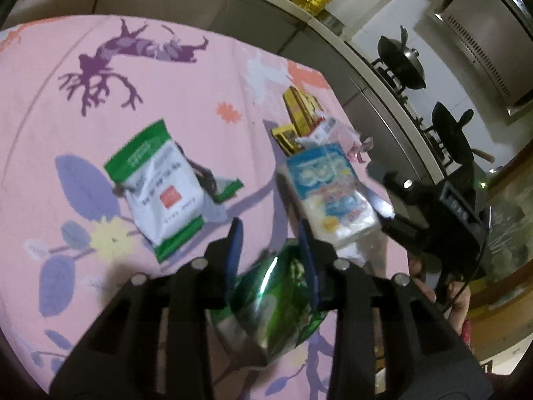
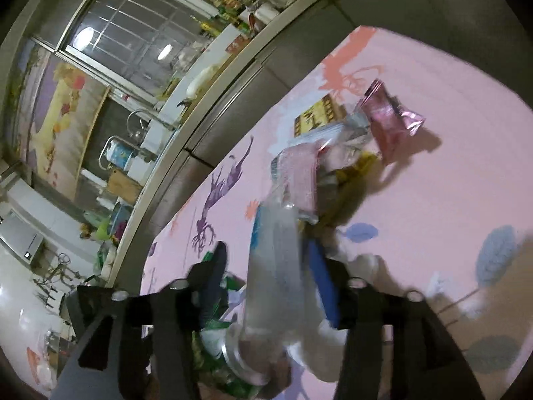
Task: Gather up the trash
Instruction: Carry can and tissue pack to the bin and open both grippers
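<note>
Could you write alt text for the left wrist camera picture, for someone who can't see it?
A handheld left gripper clamps a shiny green foil wrapper above a pink flowered tablecloth. On the cloth lie a green-and-white packet, a blue-and-white packet and a small heap of wrappers, with the right gripper and a kitchen stove beyond.

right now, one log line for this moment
left hand-held gripper: shut on green wrapper | right hand-held gripper: open, blue-white pack between jaws | white-green packet: on cloth
</note>
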A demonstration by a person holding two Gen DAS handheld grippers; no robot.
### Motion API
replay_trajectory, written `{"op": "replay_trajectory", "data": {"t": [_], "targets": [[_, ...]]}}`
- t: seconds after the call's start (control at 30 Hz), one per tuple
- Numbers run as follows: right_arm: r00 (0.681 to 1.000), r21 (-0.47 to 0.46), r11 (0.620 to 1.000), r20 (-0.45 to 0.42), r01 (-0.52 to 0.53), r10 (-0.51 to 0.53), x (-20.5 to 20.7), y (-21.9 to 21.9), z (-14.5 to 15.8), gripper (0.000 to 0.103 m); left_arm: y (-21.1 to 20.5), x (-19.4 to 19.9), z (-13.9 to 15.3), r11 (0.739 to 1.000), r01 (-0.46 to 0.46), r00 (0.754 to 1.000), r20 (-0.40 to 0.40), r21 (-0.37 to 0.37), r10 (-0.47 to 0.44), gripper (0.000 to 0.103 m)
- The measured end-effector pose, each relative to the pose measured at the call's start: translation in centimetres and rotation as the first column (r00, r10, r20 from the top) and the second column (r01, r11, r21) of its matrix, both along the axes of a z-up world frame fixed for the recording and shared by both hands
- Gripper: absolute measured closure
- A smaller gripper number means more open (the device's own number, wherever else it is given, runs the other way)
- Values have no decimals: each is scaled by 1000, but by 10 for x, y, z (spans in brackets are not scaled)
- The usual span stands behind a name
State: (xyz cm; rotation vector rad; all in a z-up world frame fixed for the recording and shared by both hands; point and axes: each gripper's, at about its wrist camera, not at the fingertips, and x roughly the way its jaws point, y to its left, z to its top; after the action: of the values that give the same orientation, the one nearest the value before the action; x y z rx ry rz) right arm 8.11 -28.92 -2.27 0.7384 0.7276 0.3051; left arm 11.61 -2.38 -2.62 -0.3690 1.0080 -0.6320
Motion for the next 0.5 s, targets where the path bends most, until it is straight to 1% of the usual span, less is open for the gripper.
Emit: {"op": "replay_trajectory", "data": {"t": [0.03,0.1,0.2,0.27,0.37,0.5], "targets": [[1000,-9,1000,18,0,0,-2,-1,3,40,1,-1,0,1000,-2,1000,-3,2,2,61],[999,-35,999,48,-7,8,-8,-2,9,38,4,-5,1,1000,-6,1000,13,5,6,49],[995,-69,997,93,-22,28,-23,-3,13,37,9,-12,3,1000,-4,1000,18,8,4,38],[994,-107,994,101,-29,40,-33,-3,11,37,13,-17,1,1000,7,1000,10,-1,-7,34],[996,-155,988,75,-30,42,-48,-4,0,37,13,-25,-5,1000,26,1000,-1,-9,-26,29],[998,-231,972,33,-46,55,-60,1,-18,37,1,-33,-14,998,59,998,-9,7,-59,28]]}}
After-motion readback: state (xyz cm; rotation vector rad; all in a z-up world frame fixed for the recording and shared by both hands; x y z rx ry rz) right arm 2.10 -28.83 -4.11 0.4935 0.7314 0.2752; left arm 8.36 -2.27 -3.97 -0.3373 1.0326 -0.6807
